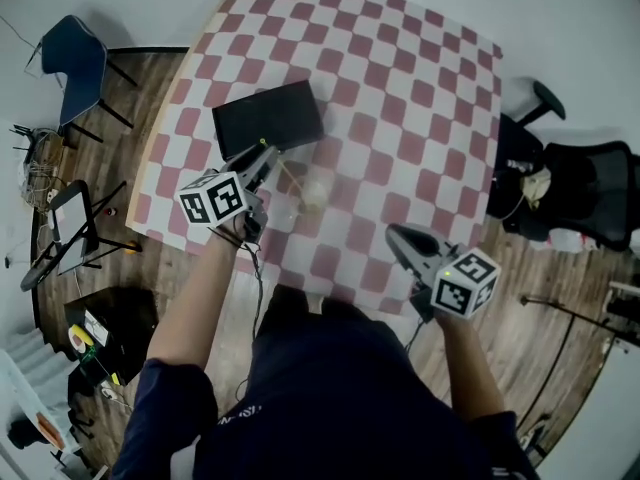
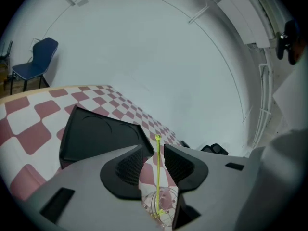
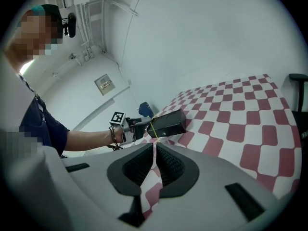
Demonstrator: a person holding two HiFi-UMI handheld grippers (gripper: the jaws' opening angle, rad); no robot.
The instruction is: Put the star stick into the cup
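At the far left of the head view a blue chair (image 1: 75,63) stands on the wood floor, off the checkered tabletop (image 1: 400,98). Next to the right, a black box (image 1: 267,116) lies on the cloth, just behind the left claw (image 2: 155,148). This claw stands apart. The star stick (image 2: 157,177) rises upright in the gap, and neither pad is seen pressing on it. Its foot sits inside the clear cup (image 2: 163,208), which rests on the tabletop directly below the jaws. The task's object is therefore judged to be in place, and the step in hand is the clean withdrawal of the left claw. To do this well, the jaws should keep their width and lift away along the line of the stick. A sideways brush against the stick could tip so light a cup. Further right, the right claw (image 3: 154,150) hovers over the near edge of the tabletop, pressed together with nothing between its pads. A black office chair (image 1: 590,183) stands at the far right. Only the left gripper view shows the stick's foot in the cup and the clearance at both pads. The head view gives the cup as a pale blur. The right gripper view alone shows the left claw side-on in front of the box.
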